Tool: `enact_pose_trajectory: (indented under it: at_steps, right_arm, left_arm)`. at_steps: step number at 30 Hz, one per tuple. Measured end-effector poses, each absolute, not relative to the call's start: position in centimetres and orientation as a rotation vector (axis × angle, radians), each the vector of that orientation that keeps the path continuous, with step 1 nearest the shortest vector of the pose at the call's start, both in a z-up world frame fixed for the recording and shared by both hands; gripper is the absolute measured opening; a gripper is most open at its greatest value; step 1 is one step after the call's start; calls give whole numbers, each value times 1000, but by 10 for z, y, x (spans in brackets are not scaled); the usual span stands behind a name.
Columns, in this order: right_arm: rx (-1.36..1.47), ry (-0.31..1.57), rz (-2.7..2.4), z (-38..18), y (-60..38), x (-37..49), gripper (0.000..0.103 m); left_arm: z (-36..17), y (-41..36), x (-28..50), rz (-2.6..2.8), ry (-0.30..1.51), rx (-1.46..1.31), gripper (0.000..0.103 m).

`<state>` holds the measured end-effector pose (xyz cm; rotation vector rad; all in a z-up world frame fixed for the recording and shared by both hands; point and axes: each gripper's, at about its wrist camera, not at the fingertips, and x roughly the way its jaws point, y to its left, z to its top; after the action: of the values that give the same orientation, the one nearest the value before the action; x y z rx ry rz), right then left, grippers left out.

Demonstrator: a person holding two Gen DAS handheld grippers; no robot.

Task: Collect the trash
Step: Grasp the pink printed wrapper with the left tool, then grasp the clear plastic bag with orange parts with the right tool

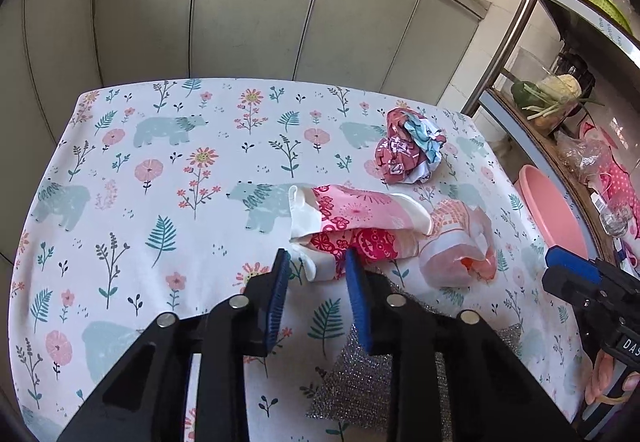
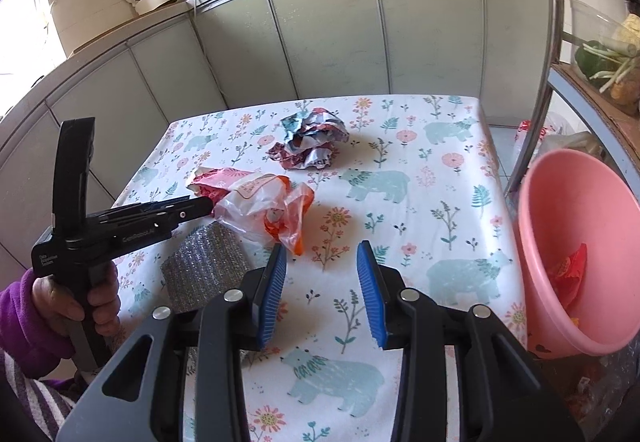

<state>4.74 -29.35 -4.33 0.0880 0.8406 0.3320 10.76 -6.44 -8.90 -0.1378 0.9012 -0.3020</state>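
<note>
- While the left gripper (image 1: 318,262) stands narrowed around the pink wrapper (image 1: 352,219), pads apparently not yet pressing, the wrapper's long axis runs sideways across mid-frame
- Right gripper (image 2: 322,256), partly open and empty, sits lower right, farther off

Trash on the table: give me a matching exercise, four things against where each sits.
Things:
1. crumpled wrapper
2. pink-and-white packet
3. silver scouring pad
4. red scrap

Places:
A. inside the pink basin
B. at the left gripper fingertips
C. far end of the table, alone
D. near edge, under the left gripper

Pairs: 1-C, 2-B, 3-D, 4-A
</note>
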Motion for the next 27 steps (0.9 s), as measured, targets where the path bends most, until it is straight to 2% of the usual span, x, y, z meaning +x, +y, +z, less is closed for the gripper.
enact_pose_trajectory:
  at_steps: [18, 27]
  right_arm:
    - [115, 926, 418, -69, -271, 86, 37]
    - [83, 899, 421, -68, -258, 92, 37]
  left_arm:
    - [-64, -36, 93, -302, 811, -194, 18]
    - [-55, -25, 87, -292, 788, -210, 18]
